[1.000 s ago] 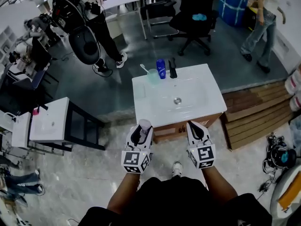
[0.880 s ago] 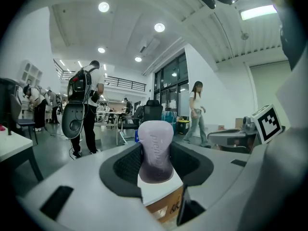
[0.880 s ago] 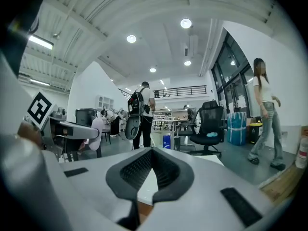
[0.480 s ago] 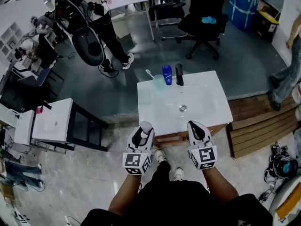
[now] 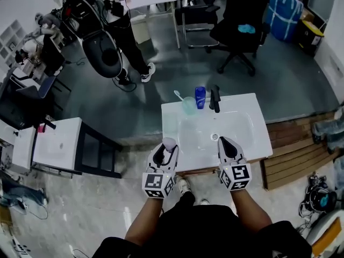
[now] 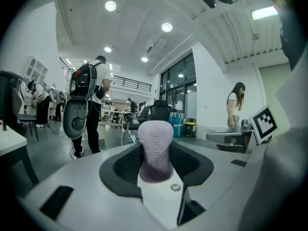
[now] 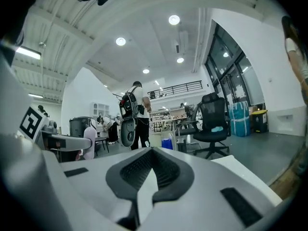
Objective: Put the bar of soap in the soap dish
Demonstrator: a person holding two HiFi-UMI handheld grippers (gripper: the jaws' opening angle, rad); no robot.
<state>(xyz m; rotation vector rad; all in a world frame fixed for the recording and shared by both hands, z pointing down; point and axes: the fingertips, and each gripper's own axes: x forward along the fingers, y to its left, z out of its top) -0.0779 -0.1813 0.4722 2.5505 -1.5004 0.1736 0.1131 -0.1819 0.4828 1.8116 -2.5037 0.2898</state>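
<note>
Found pale lilac on the bar of soap point(image 6: 155, 150), with faint pressed lettering down its face. Found white shells and dark grey, fine-dotted pads on the left gripper point(image 5: 164, 147) and the right gripper point(image 5: 224, 142), and black-and-white square patterns on their marker cubes point(image 5: 154, 183). Noted glossy white across the washbasin top point(image 5: 252, 132); along its back edge, a blue bottle point(image 5: 200, 97), a pale sea-green cup point(image 5: 188, 106) and a black tap point(image 5: 215, 98).

beyond the jaws of the left gripper point(image 5: 165, 147) and right gripper point(image 5: 223, 142), the near half of the white table point(image 5: 258, 138) lies open; a cup point(image 5: 188, 105), blue bottle point(image 5: 200, 97) and black tap point(image 5: 215, 98) crowd its far edge.
</note>
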